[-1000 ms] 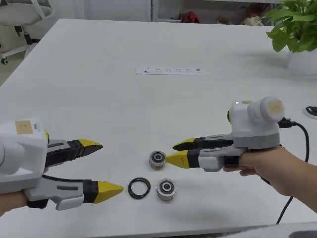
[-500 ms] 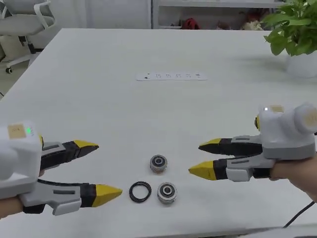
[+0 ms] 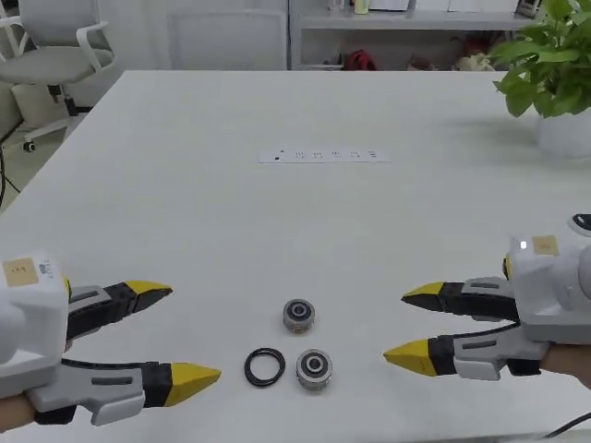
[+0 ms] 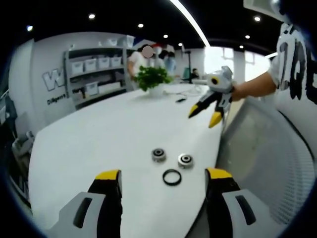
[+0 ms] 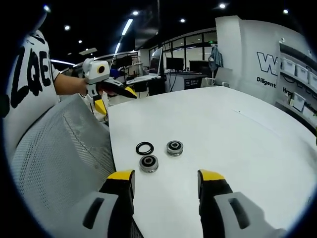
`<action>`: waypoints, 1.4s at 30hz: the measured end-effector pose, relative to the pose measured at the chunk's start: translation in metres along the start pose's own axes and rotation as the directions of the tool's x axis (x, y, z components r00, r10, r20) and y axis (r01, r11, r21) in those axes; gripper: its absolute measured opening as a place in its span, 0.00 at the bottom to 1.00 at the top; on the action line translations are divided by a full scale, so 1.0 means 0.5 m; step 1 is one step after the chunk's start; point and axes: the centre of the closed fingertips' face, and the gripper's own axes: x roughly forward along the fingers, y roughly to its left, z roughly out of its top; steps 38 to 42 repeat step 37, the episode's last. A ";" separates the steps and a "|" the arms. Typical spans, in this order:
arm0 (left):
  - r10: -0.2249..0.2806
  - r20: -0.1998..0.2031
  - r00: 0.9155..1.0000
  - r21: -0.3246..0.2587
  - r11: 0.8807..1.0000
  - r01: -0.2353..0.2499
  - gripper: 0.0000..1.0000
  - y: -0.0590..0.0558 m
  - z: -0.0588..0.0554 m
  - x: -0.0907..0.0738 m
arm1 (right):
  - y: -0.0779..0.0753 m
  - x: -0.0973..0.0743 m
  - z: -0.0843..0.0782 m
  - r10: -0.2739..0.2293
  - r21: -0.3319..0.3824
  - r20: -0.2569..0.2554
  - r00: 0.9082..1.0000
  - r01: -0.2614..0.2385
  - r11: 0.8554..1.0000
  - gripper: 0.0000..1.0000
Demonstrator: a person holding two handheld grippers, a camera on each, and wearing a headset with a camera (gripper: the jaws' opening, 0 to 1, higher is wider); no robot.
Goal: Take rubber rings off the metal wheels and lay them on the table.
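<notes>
Two small metal wheels lie near the table's front edge: one (image 3: 298, 315) farther back, one (image 3: 314, 367) closer to me. A loose black rubber ring (image 3: 265, 366) lies flat just left of the nearer wheel. My left gripper (image 3: 183, 334) is open at the lower left, its yellow tips pointing right toward the ring. My right gripper (image 3: 415, 326) is open at the lower right, tips pointing left, well clear of the wheels. In the left gripper view the ring (image 4: 172, 177) and both wheels (image 4: 159, 154) (image 4: 185, 159) lie ahead of the jaws. In the right gripper view the ring (image 5: 144, 148) sits beyond the wheels (image 5: 148, 162) (image 5: 174, 147).
A white power strip (image 3: 323, 155) lies mid-table. A potted plant (image 3: 552, 69) stands at the far right and a black cable (image 3: 579, 224) runs by the right edge. An office chair (image 3: 55, 55) stands beyond the table's far left corner. A mesh chair back (image 5: 64, 153) is beside the table edge.
My right gripper has pulled back to the right, away from the farther wheel. The left gripper has drifted slightly left and down. The wheels and ring stay where they were; the head camera has tilted.
</notes>
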 end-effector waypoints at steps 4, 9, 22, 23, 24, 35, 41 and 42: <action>0.018 0.006 1.000 -0.016 1.000 -0.018 0.69 0.004 -0.003 -0.009 | 0.005 -0.007 -0.008 -0.007 -0.001 -0.008 1.000 0.007 1.000 0.49; 0.031 0.008 0.999 -0.025 0.999 -0.031 0.69 0.002 -0.006 -0.019 | 0.012 -0.008 -0.012 -0.005 -0.016 -0.015 1.000 0.005 1.000 0.50; 0.059 0.025 0.998 -0.028 0.998 -0.058 0.69 -0.007 0.004 -0.037 | 0.025 -0.013 -0.013 0.003 -0.031 -0.014 1.000 -0.004 1.000 0.51; 0.061 0.026 0.998 -0.030 0.998 -0.061 0.69 -0.007 0.003 -0.039 | 0.026 -0.014 -0.013 0.004 -0.031 -0.014 1.000 -0.004 1.000 0.52; 0.064 0.027 0.998 -0.031 0.998 -0.063 0.69 -0.008 0.003 -0.040 | 0.027 -0.014 -0.013 0.003 -0.030 -0.014 1.000 -0.003 1.000 0.52; 0.088 0.030 0.996 -0.040 0.995 -0.087 0.69 -0.011 -0.002 -0.053 | 0.027 -0.017 -0.012 0.001 -0.028 -0.005 1.000 -0.001 1.000 0.53; 0.094 0.030 0.995 -0.044 0.995 -0.093 0.69 -0.009 -0.003 -0.055 | 0.025 -0.017 -0.012 0.001 -0.027 -0.002 1.000 -0.001 1.000 0.53; 0.094 0.030 0.995 -0.044 0.995 -0.093 0.69 -0.009 -0.003 -0.055 | 0.025 -0.017 -0.012 0.001 -0.027 -0.002 1.000 -0.001 1.000 0.53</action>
